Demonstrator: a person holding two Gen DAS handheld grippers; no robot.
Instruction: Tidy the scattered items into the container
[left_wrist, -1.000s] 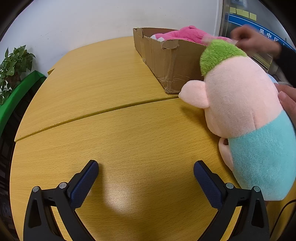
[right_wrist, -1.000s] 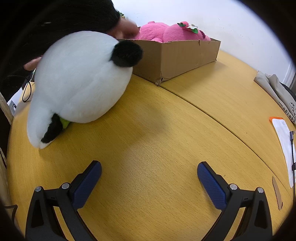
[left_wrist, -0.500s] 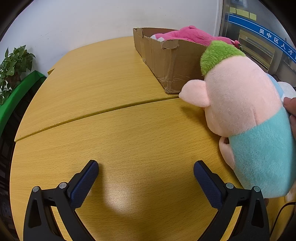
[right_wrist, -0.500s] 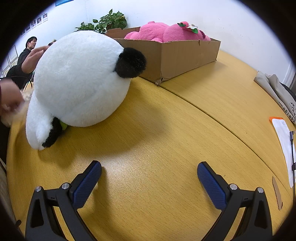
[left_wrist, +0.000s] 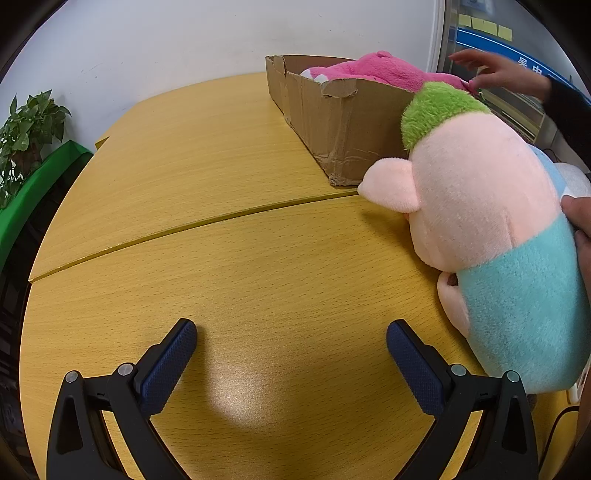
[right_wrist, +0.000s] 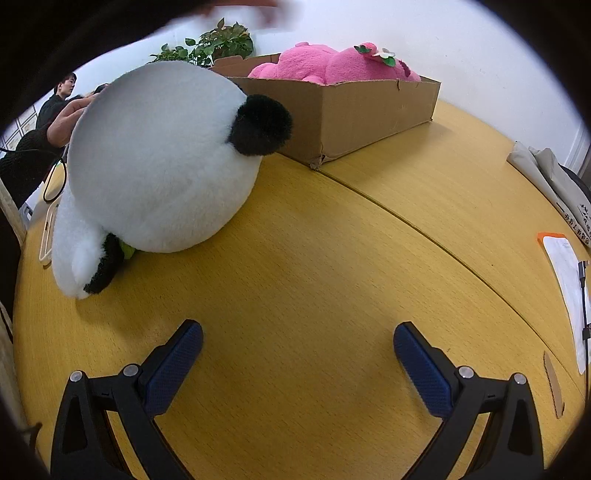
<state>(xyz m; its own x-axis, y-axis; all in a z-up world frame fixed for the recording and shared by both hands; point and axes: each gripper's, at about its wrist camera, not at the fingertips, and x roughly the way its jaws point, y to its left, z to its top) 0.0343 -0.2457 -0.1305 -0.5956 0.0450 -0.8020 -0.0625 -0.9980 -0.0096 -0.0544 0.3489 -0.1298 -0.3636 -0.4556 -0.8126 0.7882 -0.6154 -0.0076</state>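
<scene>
A cardboard box (left_wrist: 332, 114) stands at the far side of the yellow table and holds a pink plush toy (left_wrist: 373, 70); box (right_wrist: 369, 107) and pink plush (right_wrist: 332, 62) also show in the right wrist view. A pink plush doll with green hair and a teal body (left_wrist: 491, 236) lies at the right of my left gripper (left_wrist: 291, 347), which is open and empty. A white and black panda plush (right_wrist: 159, 162) lies left of and beyond my right gripper (right_wrist: 297, 347), which is open and empty.
A person's hand (left_wrist: 498, 72) reaches over the box; another hand (left_wrist: 580, 221) touches the doll. A potted plant (left_wrist: 26, 129) stands at the far left. Papers (right_wrist: 569, 288) and a grey cloth (right_wrist: 554, 181) lie at the right table edge. People (right_wrist: 55, 107) stand behind the panda.
A hand has come back over the far end of the box in the left wrist view. An arm now blurs across the top of the right wrist view. Both grippers stay still.
</scene>
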